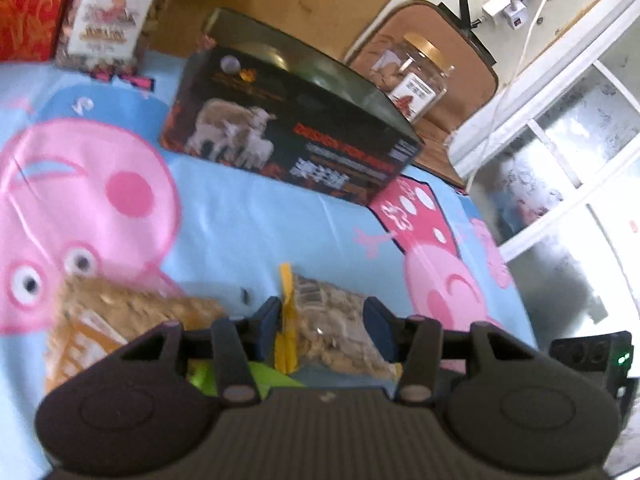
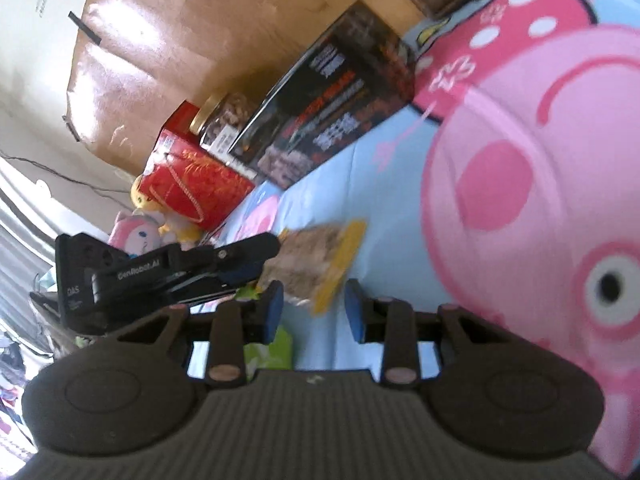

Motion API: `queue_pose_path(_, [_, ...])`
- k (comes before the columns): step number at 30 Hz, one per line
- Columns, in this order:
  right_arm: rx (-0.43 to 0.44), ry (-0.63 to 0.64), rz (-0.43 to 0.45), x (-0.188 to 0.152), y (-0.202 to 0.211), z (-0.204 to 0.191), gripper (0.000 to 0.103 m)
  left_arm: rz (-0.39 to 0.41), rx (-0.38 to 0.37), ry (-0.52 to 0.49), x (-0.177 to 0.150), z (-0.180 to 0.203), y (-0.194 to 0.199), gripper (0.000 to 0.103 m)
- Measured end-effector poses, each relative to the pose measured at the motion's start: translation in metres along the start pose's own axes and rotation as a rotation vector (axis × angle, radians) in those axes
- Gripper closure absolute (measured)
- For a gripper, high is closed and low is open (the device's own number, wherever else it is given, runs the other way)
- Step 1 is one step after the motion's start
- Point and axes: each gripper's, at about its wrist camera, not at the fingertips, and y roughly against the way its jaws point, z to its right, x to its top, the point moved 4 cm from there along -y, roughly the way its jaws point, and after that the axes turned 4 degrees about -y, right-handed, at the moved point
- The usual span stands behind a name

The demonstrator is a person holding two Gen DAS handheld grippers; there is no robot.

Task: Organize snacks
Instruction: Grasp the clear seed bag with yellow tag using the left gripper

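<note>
A clear nut bag with a yellow top edge point(image 1: 332, 328) lies on the blue cartoon sheet point(image 1: 248, 224) between the fingers of my left gripper point(image 1: 322, 326), whose jaws stand open around it. A second nut bag point(image 1: 120, 320) lies to its left. In the right wrist view the same yellow-edged bag point(image 2: 316, 260) lies just ahead of my right gripper point(image 2: 314, 312), which is open and empty. The left gripper's body point(image 2: 160, 272) shows at the left there. A black snack box point(image 1: 288, 140) stands further back, also seen in the right wrist view point(image 2: 332, 92).
A tall snack bag point(image 1: 108, 16) and a red box point(image 1: 28, 4) stand at the back left. A lidded jar point(image 1: 412, 76) sits on a brown chair. In the right wrist view a red box point(image 2: 192, 180), a jar point(image 2: 224, 120) and plush toys point(image 2: 148, 228) stand beside the black box. A green packet point(image 2: 268, 348) lies near.
</note>
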Motion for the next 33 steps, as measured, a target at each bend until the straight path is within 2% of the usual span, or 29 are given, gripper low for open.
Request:
queue_pose_path(4, [-0.016, 0.017, 0.029, 0.000, -0.007, -0.006, 0.068, 0.008, 0.000, -0.013, -0.009, 0.012, -0.002, 0.057])
queue_pose_path(5, [-0.021, 0.010, 0.033, 0.001, -0.008, -0.004, 0.074, 0.013, 0.005, -0.017, -0.011, 0.012, -0.001, 0.058])
queue_pose_path(7, [-0.022, -0.006, 0.042, 0.002, -0.008, 0.001, 0.079, 0.023, 0.037, -0.034, -0.013, 0.013, -0.001, 0.068])
queue_pose_path(9, [-0.023, -0.009, 0.047, 0.001, -0.007, 0.004, 0.085, 0.026, 0.040, -0.022, -0.013, 0.009, 0.000, 0.072])
queue_pose_path(11, [-0.029, 0.003, 0.052, 0.000, -0.005, 0.004, 0.086, 0.027, 0.030, -0.003, -0.012, 0.008, -0.001, 0.073])
queue_pose_path(15, [-0.040, 0.000, 0.068, 0.002, 0.000, 0.008, 0.085, 0.022, 0.038, -0.025, -0.013, 0.018, -0.006, 0.074])
queue_pose_path(20, [-0.052, -0.057, 0.121, 0.007, 0.022, 0.022, 0.081, -0.014, 0.006, -0.061, -0.016, 0.034, -0.020, 0.074])
queue_pose_path(24, [-0.050, -0.103, 0.152, 0.011, 0.032, 0.035, 0.082, -0.021, 0.002, -0.094, -0.018, 0.044, -0.026, 0.074])
queue_pose_path(26, [-0.048, -0.127, 0.161, 0.013, 0.036, 0.037, 0.081, -0.024, -0.001, -0.091, -0.018, 0.044, -0.026, 0.075])
queue_pose_path(31, [-0.091, -0.160, 0.248, 0.020, 0.054, 0.047, 0.077, -0.028, -0.015, -0.071, -0.017, 0.040, -0.024, 0.075])
queue_pose_path(33, [-0.083, -0.184, 0.243, 0.023, 0.055, 0.053, 0.079, -0.028, -0.014, -0.073, -0.017, 0.040, -0.025, 0.075])
